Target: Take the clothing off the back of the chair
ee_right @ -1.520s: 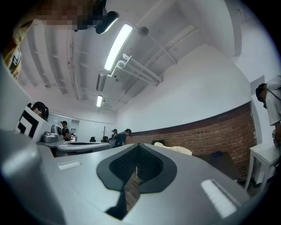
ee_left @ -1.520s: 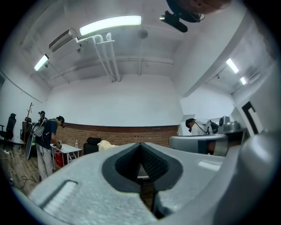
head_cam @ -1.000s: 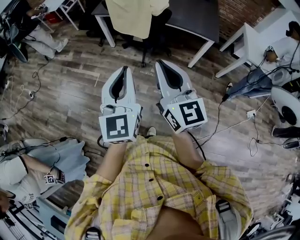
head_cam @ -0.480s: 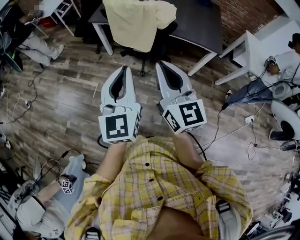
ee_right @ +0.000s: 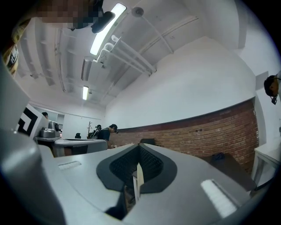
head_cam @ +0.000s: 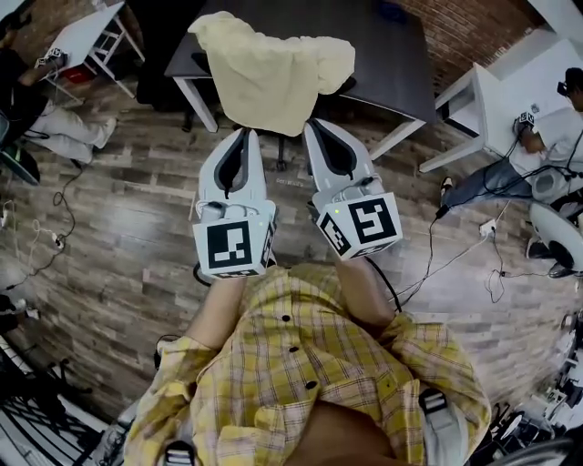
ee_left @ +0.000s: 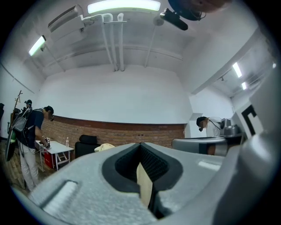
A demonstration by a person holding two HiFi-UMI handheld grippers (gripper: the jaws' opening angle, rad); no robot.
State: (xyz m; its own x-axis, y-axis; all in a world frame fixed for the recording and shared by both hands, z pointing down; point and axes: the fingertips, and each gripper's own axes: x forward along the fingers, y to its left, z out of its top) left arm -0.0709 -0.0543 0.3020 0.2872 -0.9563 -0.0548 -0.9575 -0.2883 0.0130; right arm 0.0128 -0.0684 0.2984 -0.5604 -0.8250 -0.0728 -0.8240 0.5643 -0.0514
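The pale yellow garment (head_cam: 269, 77) is draped over the back of a dark office chair (head_cam: 339, 87), which is found at twelve o'clock from the grippers. It has not yet been touched. The chair is pushed up against a dark table (head_cam: 392, 55), so only its near side is likely to be reachable.

The left gripper (head_cam: 243, 133) and the right gripper (head_cam: 312, 122) are held level and side by side, both aimed at twelve o'clock. This pairing is judged to be an approach posture, with both tools lined up on the cloth's hanging hem. The fingers (ee_left: 88, 184) of each gripper are clenched together and nothing is caught between them. They would have to be parted before the cloth could be pinched.

A wooden plank floor (head_cam: 118, 209) is spread beneath everything. Loose cables (head_cam: 437, 255) are trailed across it at three o'clock, and a tripping hazard is judged there. A white table (head_cam: 492, 91) is placed at two o'clock and another white table (head_cam: 86, 27) at ten o'clock, with seated people beside both. A brick wall (head_cam: 455, 27) is seen beyond, at one o'clock.
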